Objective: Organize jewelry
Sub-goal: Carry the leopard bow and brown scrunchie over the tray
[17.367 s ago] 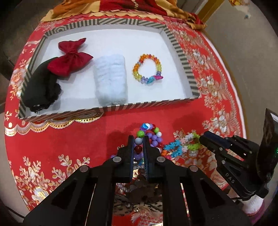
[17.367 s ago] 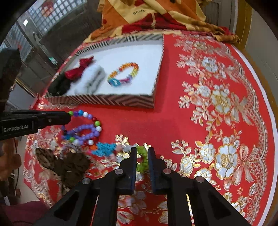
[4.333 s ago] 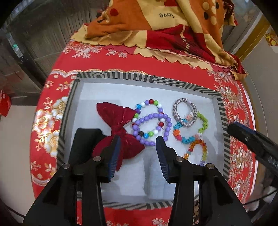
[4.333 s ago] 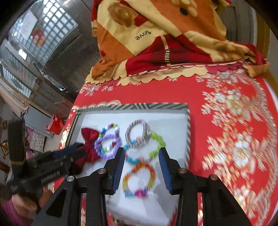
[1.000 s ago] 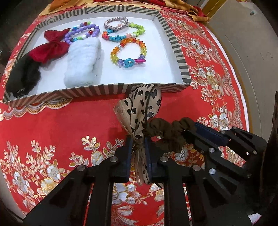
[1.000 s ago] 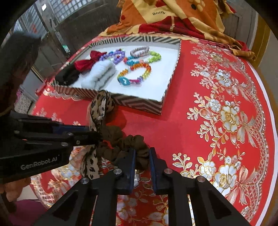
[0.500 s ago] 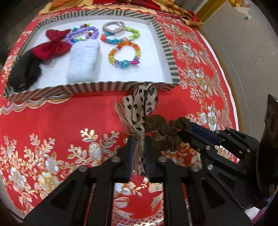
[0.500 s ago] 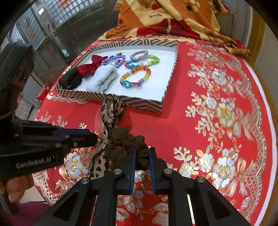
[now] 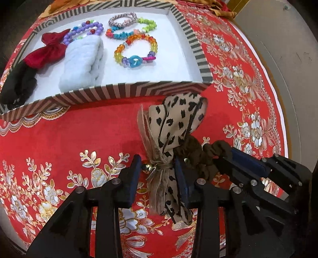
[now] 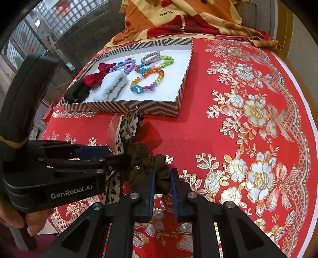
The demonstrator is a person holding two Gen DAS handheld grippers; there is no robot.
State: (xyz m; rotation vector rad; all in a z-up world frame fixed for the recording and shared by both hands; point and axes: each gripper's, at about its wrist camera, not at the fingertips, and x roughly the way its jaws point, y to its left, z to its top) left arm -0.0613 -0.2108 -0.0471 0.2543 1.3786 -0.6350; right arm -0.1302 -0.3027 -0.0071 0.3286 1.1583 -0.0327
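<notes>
A leopard-print bow (image 9: 176, 123) joined to a brown scrunchie (image 9: 198, 154) hangs above the red cloth in front of the striped tray (image 9: 127, 92). My left gripper (image 9: 158, 168) has its jaws apart around the bow's knot. My right gripper (image 10: 162, 176) is shut on the brown scrunchie (image 10: 151, 160) and holds it up; the bow (image 10: 127, 125) hangs to its left. The tray (image 10: 139, 105) holds several bead bracelets (image 9: 137, 49), a red bow (image 9: 47, 53), a white scrunchie (image 9: 83, 61) and a black one (image 9: 17, 83).
The round table wears a red cloth with gold flowers (image 10: 252, 111). An orange and red blanket (image 10: 178, 17) lies behind the tray. The table edge runs along the right (image 9: 278, 95). A hand holds the left gripper's body (image 10: 29, 218).
My left gripper's jaws have opened from their grip on the bow's knot. The right gripper still holds the scrunchie, and the pair stays in front of the tray.
</notes>
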